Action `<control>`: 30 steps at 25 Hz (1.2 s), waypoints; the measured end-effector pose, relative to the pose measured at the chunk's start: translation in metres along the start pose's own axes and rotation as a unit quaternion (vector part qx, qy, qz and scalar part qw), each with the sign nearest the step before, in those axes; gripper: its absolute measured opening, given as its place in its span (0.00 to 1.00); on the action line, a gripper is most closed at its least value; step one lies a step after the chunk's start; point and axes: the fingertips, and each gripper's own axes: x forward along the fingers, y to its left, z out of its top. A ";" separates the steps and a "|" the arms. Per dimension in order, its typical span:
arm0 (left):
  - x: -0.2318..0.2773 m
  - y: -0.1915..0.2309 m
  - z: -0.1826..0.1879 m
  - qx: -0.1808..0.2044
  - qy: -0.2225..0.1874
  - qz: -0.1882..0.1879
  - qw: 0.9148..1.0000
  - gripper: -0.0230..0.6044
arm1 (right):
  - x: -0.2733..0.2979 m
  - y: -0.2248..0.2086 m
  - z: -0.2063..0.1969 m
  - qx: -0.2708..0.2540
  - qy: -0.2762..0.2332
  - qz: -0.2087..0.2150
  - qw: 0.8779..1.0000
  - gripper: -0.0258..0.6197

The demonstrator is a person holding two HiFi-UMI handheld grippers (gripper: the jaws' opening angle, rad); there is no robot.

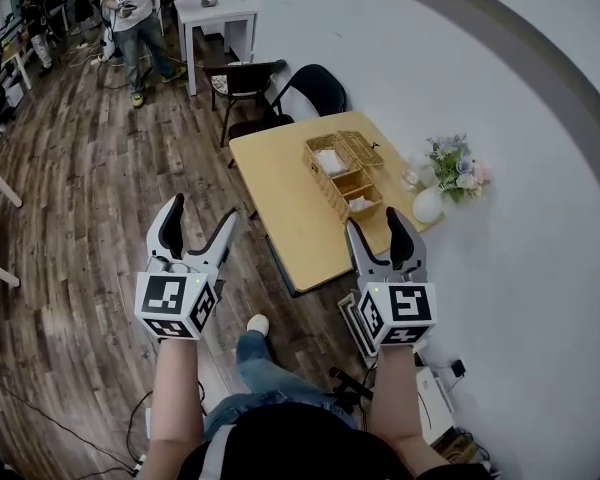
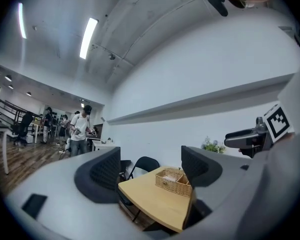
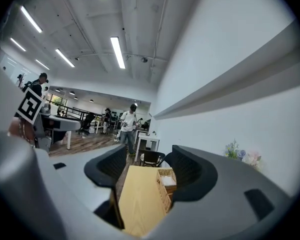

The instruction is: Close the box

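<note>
Left gripper (image 1: 202, 213), a grey two-jaw tool with a marker cube at its base, is held up in the air over the dark wooden plank floor (image 1: 80, 188), off the left edge of the table. Its jaws are spread apart with nothing between them; its own view looks through the gap at the table and the box beyond.

Far off at the upper left, a person in a white shirt (image 1: 130, 8) stands beside a small white table (image 1: 215, 13). A brown chair (image 1: 242, 78) and a black chair (image 1: 315, 88) stand at the far end of the light wooden rectangular table (image 1: 290, 208).

The long woven wicker box (image 1: 345, 173) lies along the table's right edge, towards its far right corner. Its woven lid (image 1: 360, 146) stands open on the wall side, and the compartments show white contents.

The right gripper (image 1: 375, 220), of the same build, is held up at the table's near right corner, well apart from the box. Its jaws are likewise spread and empty.

A round white vase (image 1: 427, 206) of pale flowers (image 1: 455, 163) stands at the right edge by the white wall, just beside the box's near end.
</note>
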 end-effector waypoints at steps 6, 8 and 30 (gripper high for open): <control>0.087 0.008 -0.018 0.004 0.025 -0.052 0.998 0.62 | 0.053 -0.026 -0.018 0.013 0.021 -0.035 0.999 0.50; 0.119 0.007 -0.023 0.008 0.034 -0.072 0.997 0.62 | 0.071 -0.040 -0.026 0.025 0.029 -0.050 0.998 0.49; 0.323 -0.030 -0.053 0.008 0.059 -0.213 0.975 0.62 | 0.160 -0.136 -0.054 0.052 0.055 -0.164 0.984 0.47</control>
